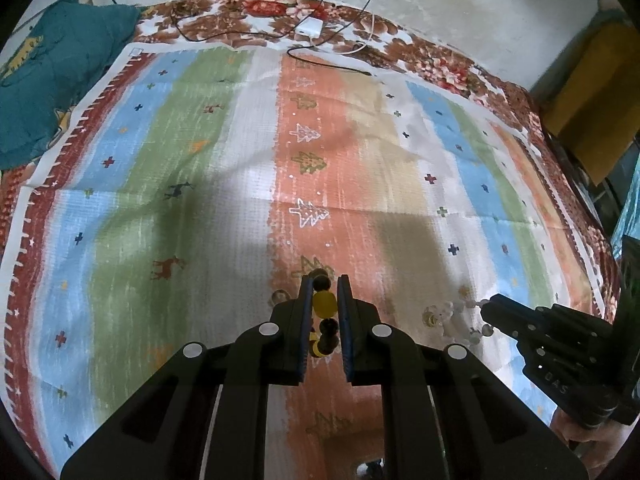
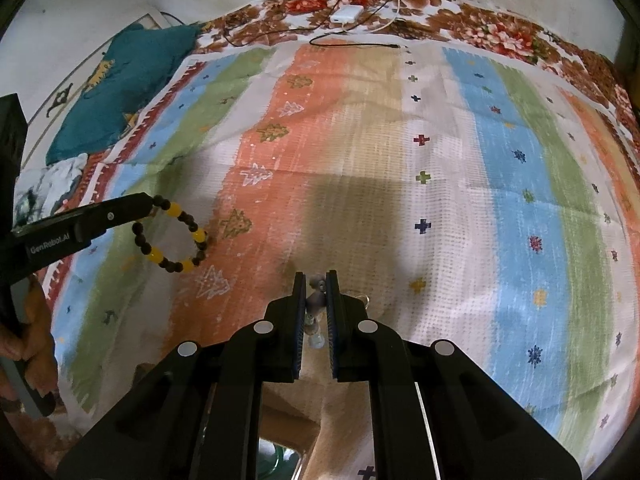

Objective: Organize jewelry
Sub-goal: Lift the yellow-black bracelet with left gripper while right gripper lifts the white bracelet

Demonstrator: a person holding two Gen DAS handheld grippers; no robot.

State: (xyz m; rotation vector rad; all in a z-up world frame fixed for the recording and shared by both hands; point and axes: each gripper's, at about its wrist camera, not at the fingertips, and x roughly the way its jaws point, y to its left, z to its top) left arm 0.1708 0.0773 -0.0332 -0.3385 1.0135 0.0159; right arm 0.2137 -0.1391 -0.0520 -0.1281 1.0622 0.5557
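Black left gripper (image 1: 325,300), low in centre frame, is clamped on a dark-and-yellow beaded bracelet (image 1: 325,312). Clear glass-bead bracelet (image 2: 316,304) is pinched by the right gripper (image 2: 316,300) above the striped patterned cloth (image 2: 400,160).

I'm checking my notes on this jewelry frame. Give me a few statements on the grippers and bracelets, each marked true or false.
1. The left gripper is shut on the dark-and-yellow bracelet. True.
2. The right gripper is open with nothing between its fingers. False: it is shut on the clear bracelet.
3. Both bracelets are in a box. False: no box shows; each is held over the striped cloth.
4. A white charger lies at the far edge. True.
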